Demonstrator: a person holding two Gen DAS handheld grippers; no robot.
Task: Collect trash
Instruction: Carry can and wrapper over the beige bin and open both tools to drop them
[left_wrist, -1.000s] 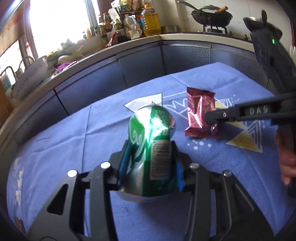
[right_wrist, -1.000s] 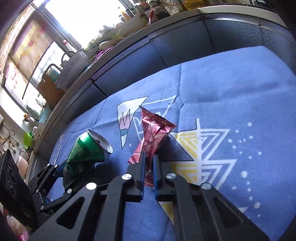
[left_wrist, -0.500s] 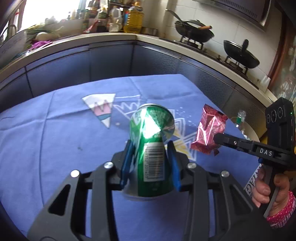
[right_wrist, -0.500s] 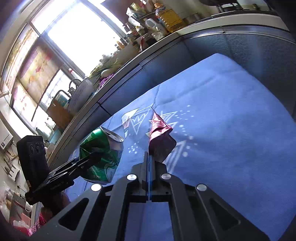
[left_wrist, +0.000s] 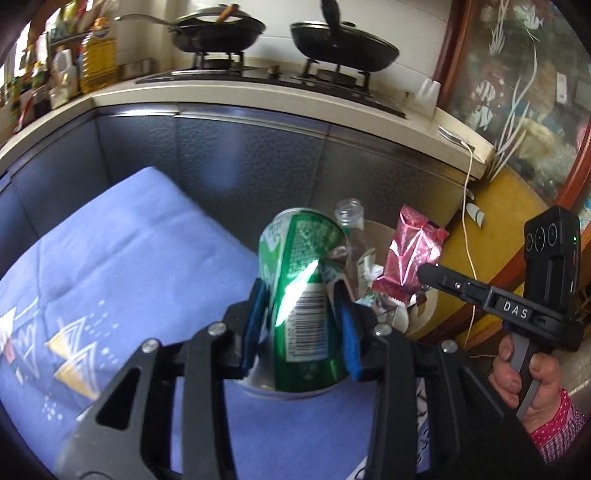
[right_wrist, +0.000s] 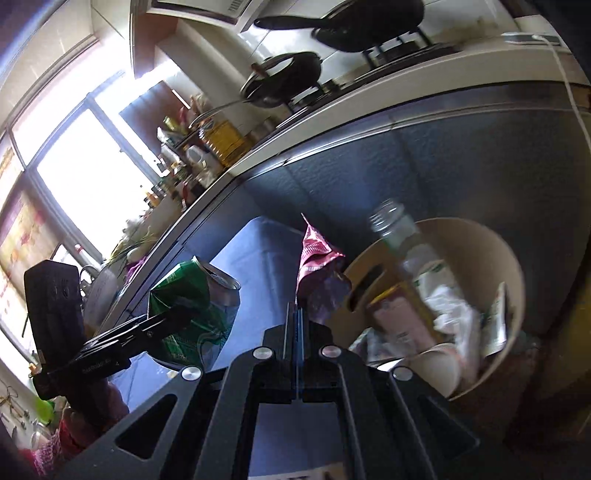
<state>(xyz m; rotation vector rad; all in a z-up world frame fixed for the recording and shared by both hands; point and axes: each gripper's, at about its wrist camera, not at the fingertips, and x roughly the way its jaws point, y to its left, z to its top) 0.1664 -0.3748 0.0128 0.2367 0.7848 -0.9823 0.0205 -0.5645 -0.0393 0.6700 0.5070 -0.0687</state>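
Left claw (left_wrist: 301, 328) clamps dented green can (left_wrist: 303, 295), right claw (right_wrist: 297, 325) pinches red wrapper (right_wrist: 316, 266); early release risks missing bin (right_wrist: 513, 280).

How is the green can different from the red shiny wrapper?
The green can is a dented metal cylinder; the red wrapper is thin, flat, crinkled foil. The can fills the wide-spread fingers of the left gripper, while the wrapper is pinched by one end in the right gripper, whose fingers are nearly together. The can is over the blue cloth; the wrapper is nearer the trash bin. Both are lifted off the table.
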